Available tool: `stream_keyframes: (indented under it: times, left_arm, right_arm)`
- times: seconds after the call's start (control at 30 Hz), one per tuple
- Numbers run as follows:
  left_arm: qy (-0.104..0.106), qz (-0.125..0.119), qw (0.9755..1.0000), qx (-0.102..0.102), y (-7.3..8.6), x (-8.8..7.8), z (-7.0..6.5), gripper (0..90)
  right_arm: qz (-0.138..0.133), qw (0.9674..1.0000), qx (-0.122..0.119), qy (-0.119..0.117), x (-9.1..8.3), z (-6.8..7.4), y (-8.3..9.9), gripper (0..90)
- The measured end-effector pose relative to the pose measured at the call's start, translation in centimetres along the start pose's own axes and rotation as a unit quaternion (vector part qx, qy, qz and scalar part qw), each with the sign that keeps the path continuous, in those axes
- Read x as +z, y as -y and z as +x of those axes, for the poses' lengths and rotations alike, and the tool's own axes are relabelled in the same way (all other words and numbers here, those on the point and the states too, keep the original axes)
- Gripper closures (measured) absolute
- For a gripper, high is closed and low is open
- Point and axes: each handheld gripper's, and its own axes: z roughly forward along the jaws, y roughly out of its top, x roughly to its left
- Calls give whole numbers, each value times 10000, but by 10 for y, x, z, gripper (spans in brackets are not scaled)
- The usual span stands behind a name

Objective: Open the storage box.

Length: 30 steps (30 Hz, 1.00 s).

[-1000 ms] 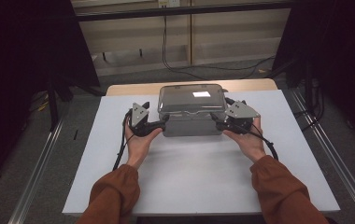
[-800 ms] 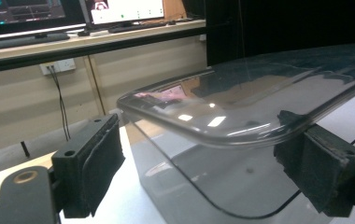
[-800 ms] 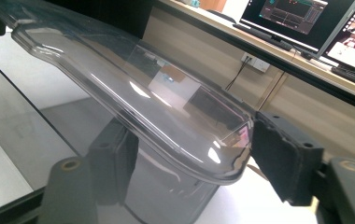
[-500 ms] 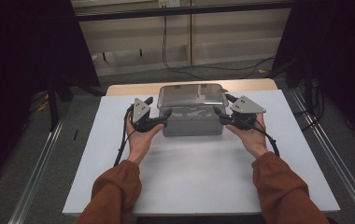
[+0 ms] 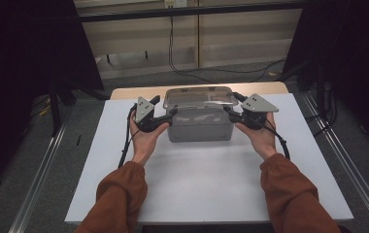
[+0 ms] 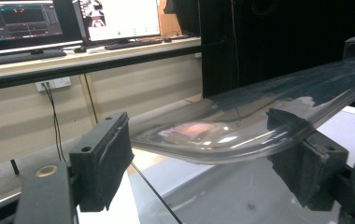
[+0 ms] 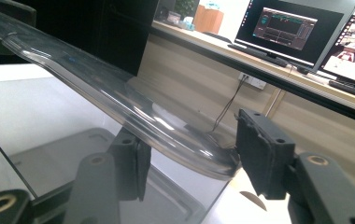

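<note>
A grey see-through plastic box (image 5: 199,128) stands at the far middle of the white tabletop (image 5: 197,189), with a clear lid (image 5: 199,97) over it. My left gripper (image 5: 172,113) is at the lid's left end and my right gripper (image 5: 229,111) at its right end. In the left gripper view the lid's rim (image 6: 241,121) runs between the two pads of my left gripper (image 6: 201,158). In the right gripper view the lid's corner (image 7: 119,98) lies between the pads of my right gripper (image 7: 196,158), with a gap beside one pad (image 7: 264,156). Both pairs of jaws have just been closing around the rim.
A wooden table edge (image 5: 270,88) shows behind the white top. Cables (image 5: 182,63) lie on the floor beyond it. Metal rails (image 5: 41,174) run along both sides. Monitors (image 6: 119,18) stand on a desk in the background of the gripper views.
Both hands have turned a little at the box's ends, bringing the grippers up to the lid's rim. The bright glare on the lid has gone.
</note>
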Motion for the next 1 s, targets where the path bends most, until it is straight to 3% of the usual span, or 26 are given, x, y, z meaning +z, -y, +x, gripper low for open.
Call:
stream_keyframes:
  times: [0.37, 0.67, 0.9, 1.0]
  left_arm:
    - [148, 45, 9995, 259, -6, 7, 1, 299]
    - [65, 5, 9998, 176, -9, 8, 8, 380]
    - [213, -237, 9995, 19, -7, 10, 12, 430]
    - [204, -200, 9995, 117, -7, 12, 13, 446]
  right_arm:
    - [-126, 9999, 107, -29, 0, -5, -1, 505]
    - [-146, 9998, 123, -73, 2, -10, -7, 535]
    - [-199, 9994, 259, -84, 4, -12, -8, 531]
    - [-244, 9990, 364, -96, 5, -14, -8, 519]
